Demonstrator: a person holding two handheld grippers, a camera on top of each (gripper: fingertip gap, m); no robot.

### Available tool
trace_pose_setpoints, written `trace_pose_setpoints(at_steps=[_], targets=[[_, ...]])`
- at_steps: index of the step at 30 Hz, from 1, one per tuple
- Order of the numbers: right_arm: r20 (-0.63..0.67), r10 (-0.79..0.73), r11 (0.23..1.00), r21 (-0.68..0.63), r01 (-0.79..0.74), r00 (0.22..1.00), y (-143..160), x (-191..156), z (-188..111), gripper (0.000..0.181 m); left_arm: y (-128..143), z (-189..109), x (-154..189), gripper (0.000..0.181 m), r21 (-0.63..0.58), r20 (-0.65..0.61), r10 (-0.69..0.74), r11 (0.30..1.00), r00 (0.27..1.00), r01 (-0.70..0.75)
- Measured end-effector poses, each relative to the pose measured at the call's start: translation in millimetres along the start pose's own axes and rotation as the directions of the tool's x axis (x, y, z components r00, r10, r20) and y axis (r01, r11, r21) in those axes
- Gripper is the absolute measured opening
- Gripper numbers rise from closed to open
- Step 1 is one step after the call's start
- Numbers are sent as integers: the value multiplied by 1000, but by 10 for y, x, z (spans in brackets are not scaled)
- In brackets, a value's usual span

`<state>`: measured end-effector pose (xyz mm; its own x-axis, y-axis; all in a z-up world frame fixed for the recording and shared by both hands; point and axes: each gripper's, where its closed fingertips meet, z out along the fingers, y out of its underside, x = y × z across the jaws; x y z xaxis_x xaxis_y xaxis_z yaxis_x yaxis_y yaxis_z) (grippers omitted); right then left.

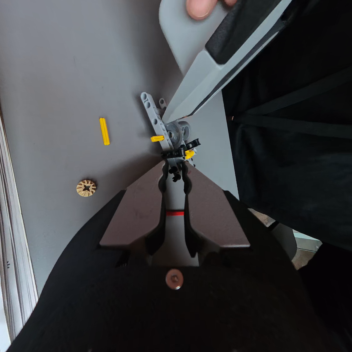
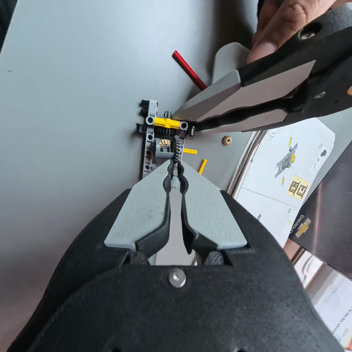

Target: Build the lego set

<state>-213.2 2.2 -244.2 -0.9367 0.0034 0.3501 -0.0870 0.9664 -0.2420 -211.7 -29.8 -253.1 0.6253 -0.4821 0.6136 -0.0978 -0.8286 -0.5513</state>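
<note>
Grey-and-yellow plastic lego frame assembly (image 2: pixel 163 137) above grey bench (image 2: pixel 66 95), left tongs (image 1: pixel 174 162) pinched nearly shut on its black-pinned end, right tongs (image 2: pixel 174 163) pinching its black gear ring, loose yellow axle (image 1: pixel 104 131) and tan gear (image 1: pixel 86 188) nearby.

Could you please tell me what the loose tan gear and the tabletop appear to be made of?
The tan bevel gear: likely moulded plastic, given its crisp teeth, even colour and slight sheen. The tabletop: smooth matte grey, probably laminate or painted board; a few faint scuffs show, but the look leaves it open.
</note>
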Motion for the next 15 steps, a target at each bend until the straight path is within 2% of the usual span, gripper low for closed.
trace_pose_setpoints(at_steps=[9,15], targets=[[26,16,999,29,-16,1000,-8,-48,11,0,4,8,-3,10,2,-5,-13,1000,1000,13],[2,-17,999,-27,17,1000,17,-44,-30,0,-4,13,-7,10,4,-4,-19,1000,1000,19]])
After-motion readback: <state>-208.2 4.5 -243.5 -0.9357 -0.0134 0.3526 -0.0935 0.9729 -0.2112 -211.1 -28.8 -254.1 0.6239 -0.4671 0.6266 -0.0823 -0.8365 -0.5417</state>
